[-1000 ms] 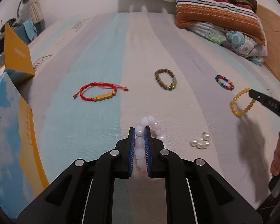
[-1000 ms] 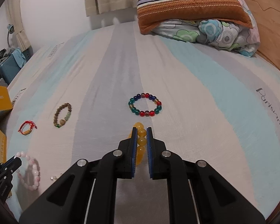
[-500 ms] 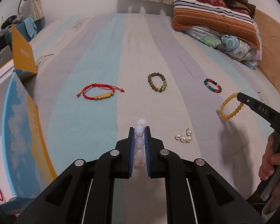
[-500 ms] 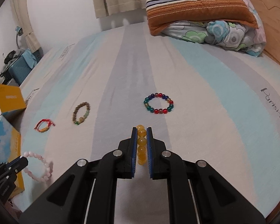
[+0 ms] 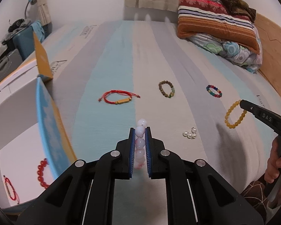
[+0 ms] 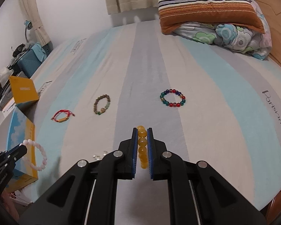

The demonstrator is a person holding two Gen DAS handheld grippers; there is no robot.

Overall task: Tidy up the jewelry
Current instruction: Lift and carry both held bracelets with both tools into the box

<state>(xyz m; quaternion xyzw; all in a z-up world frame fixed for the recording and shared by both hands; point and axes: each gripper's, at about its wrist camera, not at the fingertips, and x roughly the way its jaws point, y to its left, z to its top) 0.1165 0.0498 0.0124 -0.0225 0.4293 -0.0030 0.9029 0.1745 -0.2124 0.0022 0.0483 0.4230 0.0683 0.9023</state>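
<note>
Two hand-held tools hang above a striped bed (image 6: pixel 206 75), each clamped on a bead bracelet lifted clear of the sheet. The left tool (image 5: pixel 140 131) has its blue pads pressed together on a pale pink bracelet (image 5: pixel 140 142), whose loop dangles beside an open box in the right wrist view (image 6: pixel 35 155). The right tool (image 6: pixel 142 131) is clamped on a yellow bracelet (image 6: pixel 142 146); seen from the left wrist view, that ring (image 5: pixel 234 115) hangs from the tool's black tip, with a hand (image 5: pixel 275 165) gripping the handle at the frame's right edge. On the bed lie a red cord bracelet (image 5: pixel 119 97) with a gold bar, a brown bead bracelet (image 5: pixel 166 89) and a multicoloured bead bracelet (image 5: pixel 214 91), all well apart in a loose row. A small cluster of pearls (image 5: pixel 189 133) sits nearer, between the two tools. At the left edge stands the open box (image 5: pixel 15 135), white inside with a blue and yellow lid, holding a red bead bracelet (image 5: pixel 41 172) and a second red cord piece (image 5: pixel 10 189). A striped pillow (image 5: pixel 215 24) rests on a floral quilt (image 5: pixel 232 50) at the far right of the bed.
</note>
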